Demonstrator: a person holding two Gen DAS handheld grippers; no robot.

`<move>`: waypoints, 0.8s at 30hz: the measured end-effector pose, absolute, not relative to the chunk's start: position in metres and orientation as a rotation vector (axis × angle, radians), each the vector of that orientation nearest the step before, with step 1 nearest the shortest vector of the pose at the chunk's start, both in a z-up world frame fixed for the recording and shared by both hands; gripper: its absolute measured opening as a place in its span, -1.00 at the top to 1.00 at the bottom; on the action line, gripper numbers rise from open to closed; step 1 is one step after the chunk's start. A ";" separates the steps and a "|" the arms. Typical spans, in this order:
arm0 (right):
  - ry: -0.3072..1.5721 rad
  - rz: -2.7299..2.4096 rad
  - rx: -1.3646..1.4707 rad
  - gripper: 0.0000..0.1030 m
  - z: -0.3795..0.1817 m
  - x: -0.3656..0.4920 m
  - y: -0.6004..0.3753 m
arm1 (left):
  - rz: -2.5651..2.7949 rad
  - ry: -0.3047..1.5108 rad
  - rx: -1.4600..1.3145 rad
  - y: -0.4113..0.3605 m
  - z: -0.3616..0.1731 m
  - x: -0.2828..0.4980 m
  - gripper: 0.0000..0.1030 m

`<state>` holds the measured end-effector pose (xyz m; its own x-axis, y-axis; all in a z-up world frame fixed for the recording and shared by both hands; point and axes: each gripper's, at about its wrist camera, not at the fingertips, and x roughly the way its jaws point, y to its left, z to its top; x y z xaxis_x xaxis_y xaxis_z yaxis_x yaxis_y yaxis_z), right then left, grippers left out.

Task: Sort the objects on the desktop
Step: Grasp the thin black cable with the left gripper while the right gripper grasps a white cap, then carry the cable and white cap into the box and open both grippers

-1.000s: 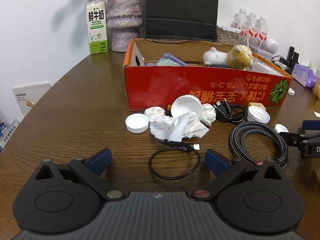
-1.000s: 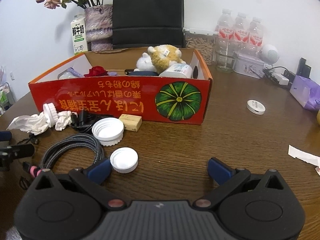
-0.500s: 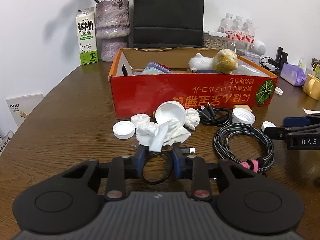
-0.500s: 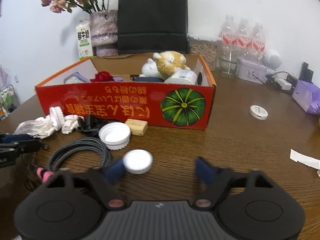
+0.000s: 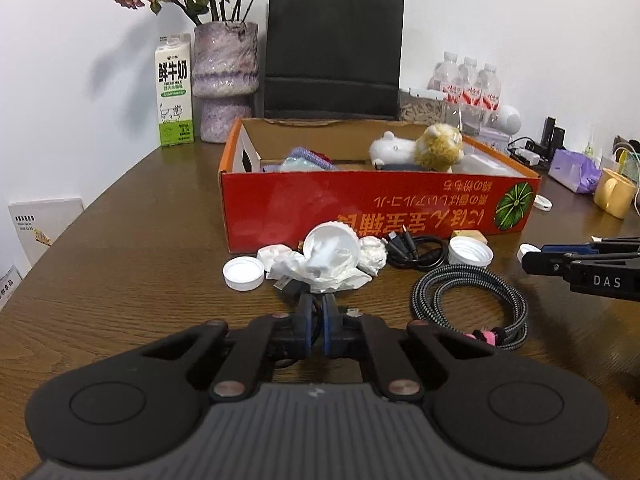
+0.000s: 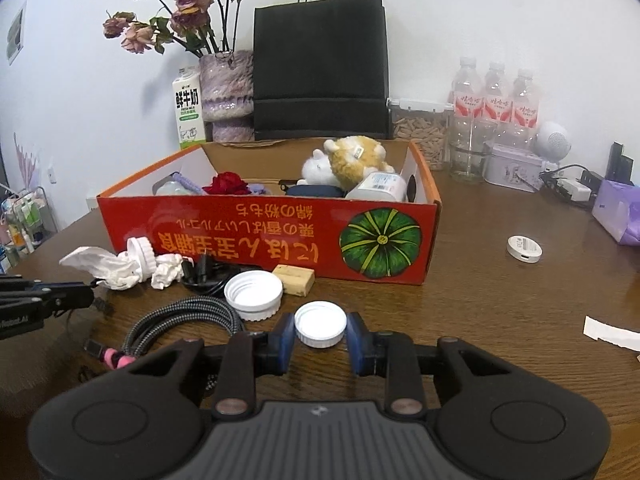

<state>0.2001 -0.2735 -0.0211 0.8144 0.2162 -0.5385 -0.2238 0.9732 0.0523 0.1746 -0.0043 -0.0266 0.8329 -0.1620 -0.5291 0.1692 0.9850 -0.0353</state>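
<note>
Found left gripper (image 5: 316, 316) pinching thin black cable (image 5: 294, 290), right gripper (image 6: 320, 330) clamping white cap (image 6: 320, 323); advised lifting straight, toward red box (image 6: 264, 232) at twelve o'clock.

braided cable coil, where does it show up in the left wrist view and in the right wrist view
Left wrist view: the braided cable coil lies right of centre on the table, beyond the left gripper.
Right wrist view: the coil lies lower left, beside the right gripper, which is shut on a small white cap.
Shared landmark: the red box stands behind the coil in both.
</note>
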 end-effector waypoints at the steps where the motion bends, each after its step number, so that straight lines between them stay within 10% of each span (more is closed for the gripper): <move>1: 0.570 0.235 -0.015 0.48 -0.021 0.200 -0.274 | -0.175 0.554 0.010 -0.004 -0.026 0.173 0.89; 24: 0.378 0.291 -0.013 0.48 0.019 0.178 -0.256 | -0.177 0.333 -0.003 -0.013 0.028 0.141 0.90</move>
